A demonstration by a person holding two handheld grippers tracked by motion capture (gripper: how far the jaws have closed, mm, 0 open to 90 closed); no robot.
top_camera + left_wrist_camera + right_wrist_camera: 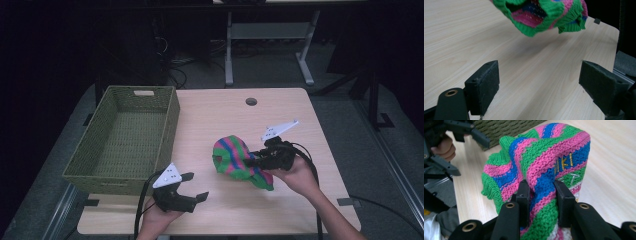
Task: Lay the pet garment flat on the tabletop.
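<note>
Right tongs point(251, 161) clenched on a fold of the striped knit hat point(235, 159), held just off the worktop point(280, 107), to the right of the woven basket point(107, 150). Left tongs point(195, 186) released, nothing between the pads, near the basket's front corner and down-left of the hat. Hat's long axis seems to run toward the lower right (bunched, so hard to judge), green-rimmed opening facing the left tongs. Likely next: over to the basket, well apart to the left.

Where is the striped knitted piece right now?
In the high view the striped knitted piece is right of the table's centre, pinched in the right gripper, with the green basket to its left and the open left gripper nearer the person.
</note>
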